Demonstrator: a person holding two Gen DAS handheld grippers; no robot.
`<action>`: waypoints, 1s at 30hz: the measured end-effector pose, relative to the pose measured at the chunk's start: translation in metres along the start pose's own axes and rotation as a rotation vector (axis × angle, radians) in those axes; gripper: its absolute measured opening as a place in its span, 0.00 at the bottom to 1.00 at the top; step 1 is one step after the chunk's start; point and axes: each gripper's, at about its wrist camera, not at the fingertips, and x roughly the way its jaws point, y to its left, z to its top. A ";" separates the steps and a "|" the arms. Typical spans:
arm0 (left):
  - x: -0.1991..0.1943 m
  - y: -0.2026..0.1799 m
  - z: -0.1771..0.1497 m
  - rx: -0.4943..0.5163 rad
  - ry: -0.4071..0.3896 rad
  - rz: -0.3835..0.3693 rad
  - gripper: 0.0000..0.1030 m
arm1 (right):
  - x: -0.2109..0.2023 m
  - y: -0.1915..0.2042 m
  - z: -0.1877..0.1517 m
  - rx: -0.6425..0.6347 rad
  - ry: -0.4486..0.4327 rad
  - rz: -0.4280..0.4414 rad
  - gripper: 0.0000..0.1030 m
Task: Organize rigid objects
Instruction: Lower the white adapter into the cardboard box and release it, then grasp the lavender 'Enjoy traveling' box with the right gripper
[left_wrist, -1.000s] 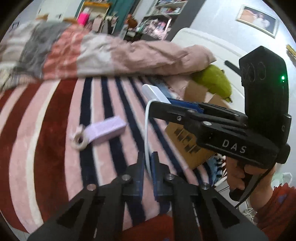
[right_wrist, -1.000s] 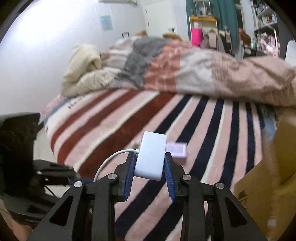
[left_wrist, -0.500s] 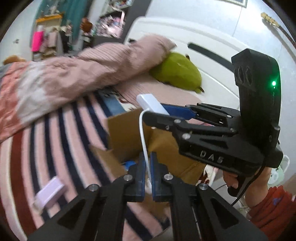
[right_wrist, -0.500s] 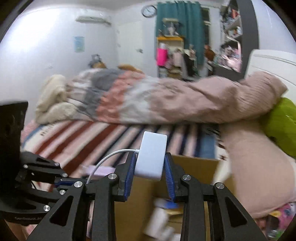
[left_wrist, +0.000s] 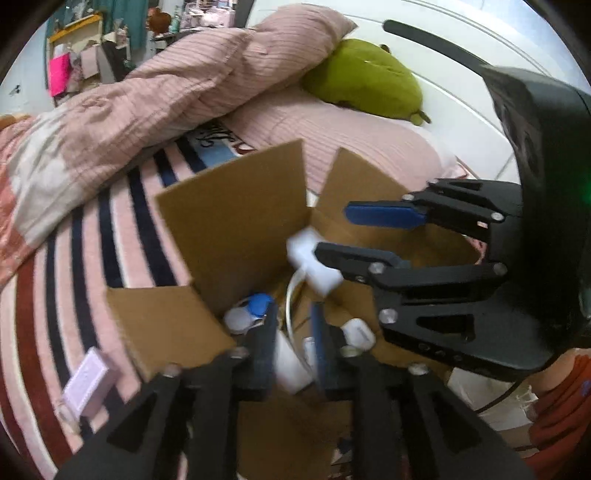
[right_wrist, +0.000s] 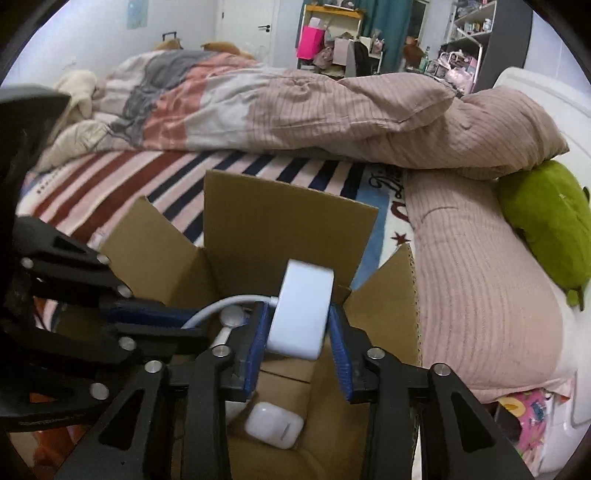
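Note:
A white adapter block (right_wrist: 303, 309) with a white cable (right_wrist: 221, 303) sits loose between the open fingers of my right gripper (right_wrist: 300, 332), over an open cardboard box (right_wrist: 288, 218). In the left wrist view the block (left_wrist: 312, 261) looks blurred inside the box (left_wrist: 236, 221), below my right gripper (left_wrist: 354, 232). My left gripper (left_wrist: 293, 339) is open with the cable (left_wrist: 290, 302) running between its fingers. A white earbud case (right_wrist: 273, 424) and a blue-and-white item (left_wrist: 251, 310) lie in the box. A lilac box (left_wrist: 86, 380) lies on the striped bedcover.
A bunched pink and grey duvet (right_wrist: 295, 107) lies behind the box. A pink pillow (right_wrist: 476, 288) and a green plush (right_wrist: 546, 221) lie to its right. The box flaps stand up around the opening. Shelves and clutter (right_wrist: 351, 40) stand at the far wall.
Both grippers swung from the striped bedcover to above the cardboard box. Both have opened: the right let go of the white block and the left let go of its cable.

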 end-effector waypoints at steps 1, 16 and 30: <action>-0.010 0.005 -0.002 -0.015 -0.028 0.017 0.44 | -0.002 0.001 0.000 0.004 -0.003 0.008 0.33; -0.146 0.174 -0.145 -0.393 -0.234 0.352 0.63 | -0.023 0.136 0.051 -0.098 -0.132 0.382 0.56; -0.132 0.249 -0.237 -0.588 -0.212 0.374 0.64 | 0.120 0.245 0.071 -0.060 0.048 0.262 0.72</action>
